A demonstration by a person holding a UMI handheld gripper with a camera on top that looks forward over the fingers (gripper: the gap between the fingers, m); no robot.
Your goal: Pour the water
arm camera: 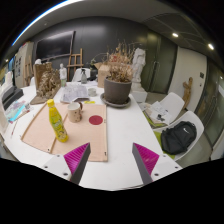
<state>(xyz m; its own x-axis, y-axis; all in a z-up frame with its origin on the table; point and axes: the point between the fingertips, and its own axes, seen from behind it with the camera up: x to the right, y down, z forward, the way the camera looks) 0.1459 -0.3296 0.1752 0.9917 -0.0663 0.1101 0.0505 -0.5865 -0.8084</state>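
Note:
A yellow bottle (pixel 58 121) with a green cap stands on a tan board (pixel 62 131) on the white table (pixel 125 135), ahead and left of the fingers. A beige cup (pixel 75 113) stands on the board just right of the bottle, near a red disc (pixel 96 119). My gripper (pixel 112 160) hovers above the table's near part with its magenta pads (pixel 76 155) wide apart. Nothing is between the fingers.
A potted dry plant (pixel 118 82) stands at the table's far middle, with white objects (pixel 75 92) to its left. White chairs (pixel 170 110) and a black bag (pixel 180 137) are at the right. Papers (pixel 18 112) lie at the left edge.

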